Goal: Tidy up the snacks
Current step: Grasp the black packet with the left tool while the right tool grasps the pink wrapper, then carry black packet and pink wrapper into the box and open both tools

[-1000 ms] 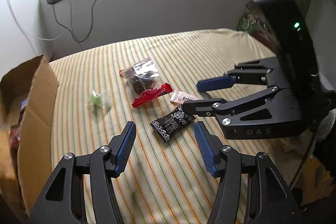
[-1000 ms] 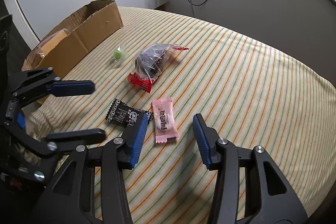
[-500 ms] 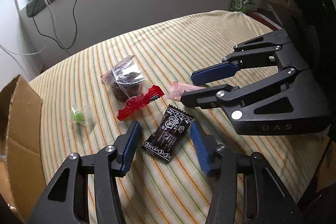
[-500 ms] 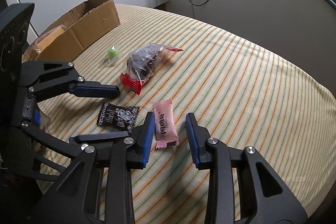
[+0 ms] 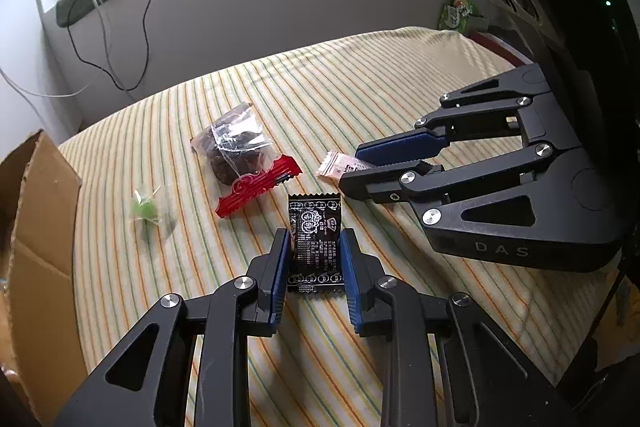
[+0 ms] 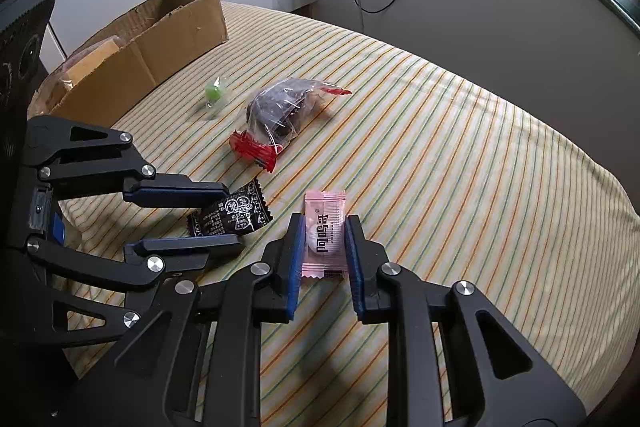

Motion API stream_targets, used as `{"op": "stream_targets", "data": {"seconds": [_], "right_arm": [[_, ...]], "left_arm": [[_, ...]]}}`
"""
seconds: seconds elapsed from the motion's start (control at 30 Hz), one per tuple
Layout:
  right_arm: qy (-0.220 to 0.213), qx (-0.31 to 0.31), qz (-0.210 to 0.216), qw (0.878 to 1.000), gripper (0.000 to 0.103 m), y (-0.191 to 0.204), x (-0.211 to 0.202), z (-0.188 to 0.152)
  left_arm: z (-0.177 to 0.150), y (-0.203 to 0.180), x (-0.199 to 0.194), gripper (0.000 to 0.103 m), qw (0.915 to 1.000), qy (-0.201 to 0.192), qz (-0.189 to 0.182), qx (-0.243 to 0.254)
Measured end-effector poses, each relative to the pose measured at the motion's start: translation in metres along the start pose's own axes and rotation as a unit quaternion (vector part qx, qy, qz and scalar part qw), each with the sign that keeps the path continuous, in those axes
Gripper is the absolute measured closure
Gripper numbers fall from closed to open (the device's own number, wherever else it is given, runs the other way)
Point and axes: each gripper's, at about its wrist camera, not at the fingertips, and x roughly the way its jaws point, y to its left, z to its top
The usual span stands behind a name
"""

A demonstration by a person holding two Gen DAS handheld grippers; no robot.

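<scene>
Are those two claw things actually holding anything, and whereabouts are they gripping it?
The right gripper is shut on the pink candy packet, pinched across its long sides. The left gripper is closing on the black candy packet, its pads at both long edges.

Both grippers angle down over the striped bed (image 5: 400, 75): left gripper (image 5: 314, 247) closing around the black packet (image 5: 316, 235), right gripper (image 6: 324, 247) clamping the pink packet (image 6: 325, 227).

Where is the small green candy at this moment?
The green candy lies loose on the striped cloth. In the right wrist view it is between the cardboard box on its left and the clear bag of dark snacks on its right.
</scene>
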Motion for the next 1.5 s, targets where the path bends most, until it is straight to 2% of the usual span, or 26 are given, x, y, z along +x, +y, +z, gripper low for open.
{"op": "stream_targets", "data": {"seconds": [0.27,0.57,1.07,1.5], "right_arm": [[-0.016,0.015,0.004,1.000,0.083,0.004,-0.017,-0.003],[-0.047,0.007,0.000,0.999,0.083,0.020,-0.046,0.008],[-0.084,-0.024,0.024,0.996,0.083,0.075,-0.059,0.055],[-0.096,-0.044,0.062,0.993,0.083,0.128,-0.040,0.109]], "left_arm": [[-0.005,0.008,-0.024,0.080,0.9991,-0.027,-0.007,-0.033],[-0.013,0.025,-0.069,0.080,0.9955,-0.072,0.005,-0.062],[-0.029,0.079,-0.128,0.080,0.9833,-0.126,0.057,-0.118],[-0.048,0.147,-0.157,0.080,0.9677,-0.141,0.115,-0.174]]}}
